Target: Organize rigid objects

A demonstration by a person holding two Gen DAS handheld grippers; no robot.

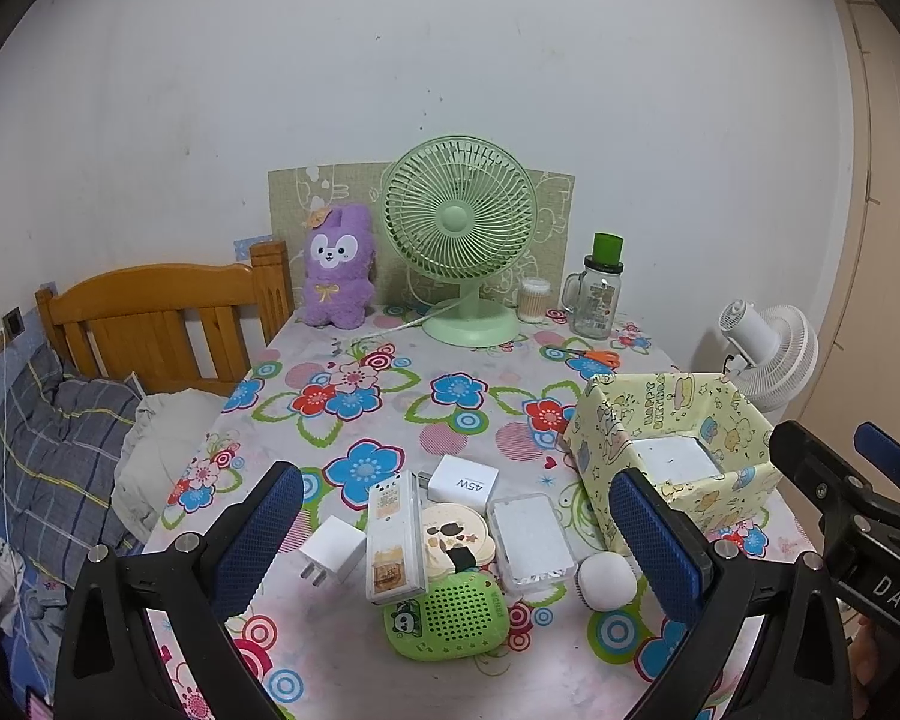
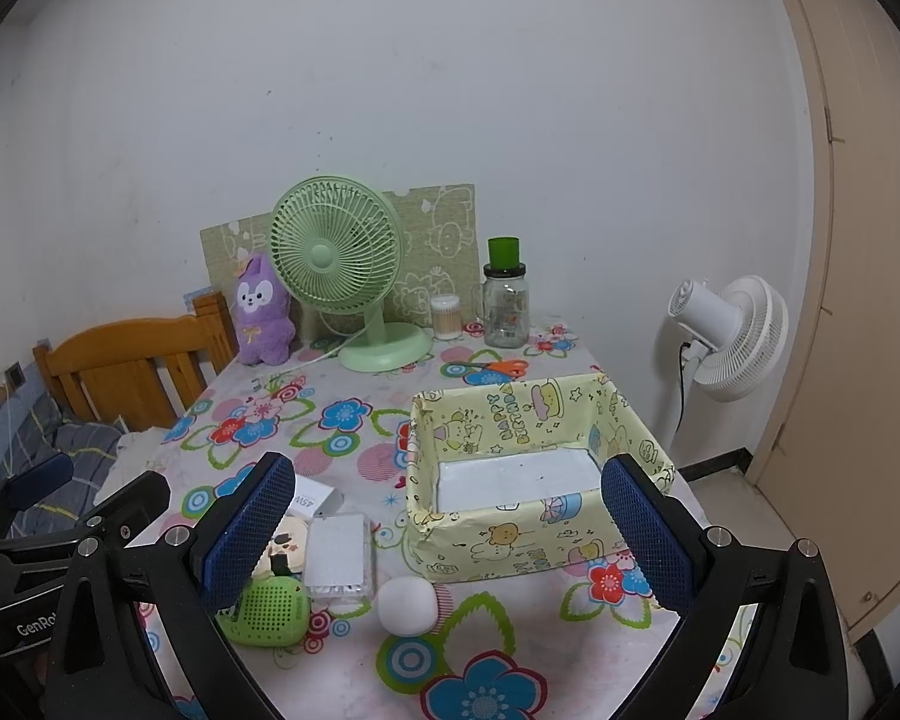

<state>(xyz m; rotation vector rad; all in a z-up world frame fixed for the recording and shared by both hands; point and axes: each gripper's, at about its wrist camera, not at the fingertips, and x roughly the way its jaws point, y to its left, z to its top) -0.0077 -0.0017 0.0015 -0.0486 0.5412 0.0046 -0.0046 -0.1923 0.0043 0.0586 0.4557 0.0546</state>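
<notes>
Both grippers are held above the near edge of the flowered table (image 1: 390, 396), jaws spread wide and nothing between them.

Between the left gripper (image 1: 456, 531) fingers a tight cluster is seen: two white chargers, one with prongs (image 1: 332, 556) near the left finger and one marked 45W (image 1: 465, 482) farther ahead; one long white remote (image 1: 393, 540); one round cartoon-printed compact (image 1: 456, 534); one clear flat case (image 1: 531, 540); one green perforated speaker (image 1: 447, 615) nearest the camera; one white ball (image 1: 608, 582) just beside the right finger. These pieces touch or overlap one another, so little room is left among them.

One yellow paper-wrapped box (image 2: 510, 546) is framed between the right gripper (image 2: 447, 531) fingers, open-topped, with only its white floor visible inside. Its right wall runs close to the table's right edge. The ball (image 2: 408, 597) is seen just in front of its near-left corner, apart from it.

Ahead of the cluster a wide bare stretch of cloth is left open. Along the far edge are lined one purple plush toy (image 1: 336, 267), one green desk fan (image 1: 459, 240), one tub of cotton swabs (image 1: 534, 299) and one glass jar with a green lid (image 1: 597, 294); one pair of orange-handled scissors (image 1: 588, 355) lies in front of the jar. One white standing fan (image 2: 729, 336) is seen off the table to the right.
</notes>
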